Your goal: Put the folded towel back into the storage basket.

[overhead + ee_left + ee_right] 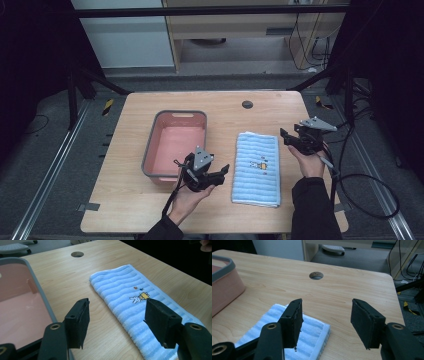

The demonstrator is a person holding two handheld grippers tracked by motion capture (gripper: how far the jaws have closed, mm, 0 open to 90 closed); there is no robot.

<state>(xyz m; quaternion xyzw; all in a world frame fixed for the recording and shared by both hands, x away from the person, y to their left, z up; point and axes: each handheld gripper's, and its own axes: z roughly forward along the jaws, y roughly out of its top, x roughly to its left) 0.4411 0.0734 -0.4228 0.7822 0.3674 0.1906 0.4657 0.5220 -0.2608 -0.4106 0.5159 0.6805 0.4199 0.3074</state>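
One folded blue striped towel [256,169] lies flat on the worktop [127,200], just right of the pink basin [152,145], not yet gripped. Left hand-held gripper [223,170] hovers btwn basin & towel's near-left edge, jaws spread, empty. Right hand-held gripper [285,135] sits at the towel's far-right corner, jaws also spread, nothing pinched. Judging by this: approach stage only; grasping, lifting & prob. moving the towel to the basin all remain.

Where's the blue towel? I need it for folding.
In the high view the blue towel lies flat, right of the pink tub, between both grippers.
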